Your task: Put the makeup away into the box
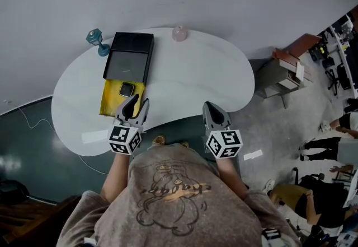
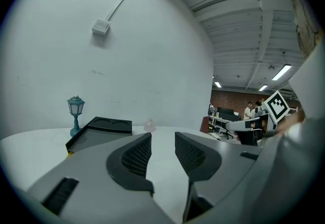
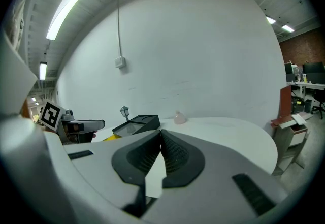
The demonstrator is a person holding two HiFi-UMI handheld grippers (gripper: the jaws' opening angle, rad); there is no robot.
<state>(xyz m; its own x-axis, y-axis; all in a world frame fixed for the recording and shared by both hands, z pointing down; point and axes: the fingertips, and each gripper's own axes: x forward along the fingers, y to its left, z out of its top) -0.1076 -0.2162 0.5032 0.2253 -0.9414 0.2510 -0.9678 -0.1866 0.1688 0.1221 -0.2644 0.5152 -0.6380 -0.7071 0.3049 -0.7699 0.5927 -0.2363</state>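
- Left gripper [image 1: 134,103] – jaws parted, nothing between them, tips over the near edge of the yellow box [image 1: 111,100].
- Right gripper [image 1: 215,112] clenched on nothing, at the near rim of the white table [image 1: 190,80].
- Makeup compact [image 1: 126,89] lying in the yellow box, just ahead of the left tips.
- Black tray [image 1: 130,56] against the box's far end – teal lamp [image 1: 95,40] beside it.
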